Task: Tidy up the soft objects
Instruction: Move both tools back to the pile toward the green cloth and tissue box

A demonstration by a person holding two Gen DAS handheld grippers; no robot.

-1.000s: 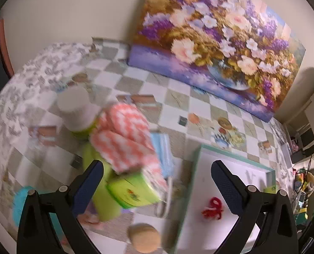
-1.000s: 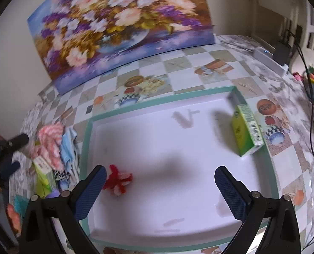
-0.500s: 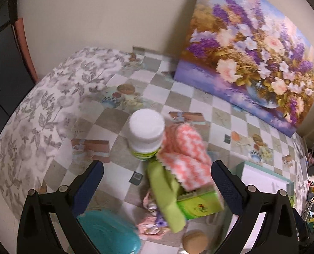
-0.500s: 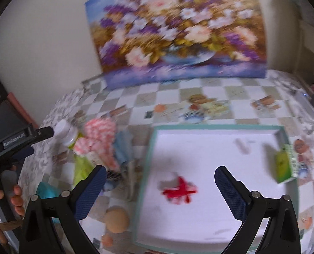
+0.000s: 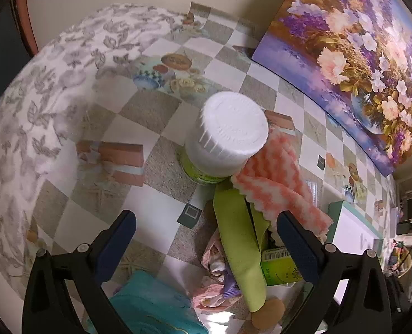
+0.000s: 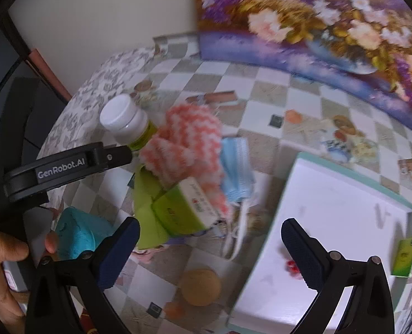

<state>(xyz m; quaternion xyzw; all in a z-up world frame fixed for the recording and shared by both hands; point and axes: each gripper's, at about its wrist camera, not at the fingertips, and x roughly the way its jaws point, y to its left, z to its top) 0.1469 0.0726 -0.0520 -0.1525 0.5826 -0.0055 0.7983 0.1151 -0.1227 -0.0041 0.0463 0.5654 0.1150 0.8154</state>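
Left gripper (image 5: 206, 239) is hovering over the pile with jaws spread wide, nothing between them. Right gripper (image 6: 210, 246) is likewise gaping wide and empty, hanging over the gap between the pile and the tray (image 6: 300, 156).

Soft stuff is sitting in a heap on the checkered tablecloth (image 5: 156, 50), left of the tray in the right wrist view:
- Pink-and-white zigzag cloth (image 5: 278, 183) is lying on top of the heap, touching the white-capped jar (image 5: 228, 136). In the left wrist view its long axis is running from the jar down-right toward the tray.
- Green cloth (image 5: 239, 239) is lying under it, folded into a long strip, with its long axis running roughly along the left gripper's fingers, far end near the jar and near end by the tan ball (image 5: 267, 314).
- Blue face mask (image 6: 236, 172) is lying just right of the zigzag cloth in the right wrist view, with its white ear loops trailing toward the camera.
- Teal cloth (image 5: 153, 306) is sitting at the near-left edge of the heap, beside the left gripper's left finger.
- Pinkish patterned fabric (image 5: 214, 278) is peeking out under the green strip.

Green box (image 6: 183, 208) is resting tilted on the heap, touching the zigzag cloth. A second green box (image 6: 404, 256) and a small red item (image 6: 292, 265) are sitting inside the tray, well apart. The red item is blurred and I cannot tell its shape.

The flower painting (image 5: 359, 41) is leaning against the wall behind the table.
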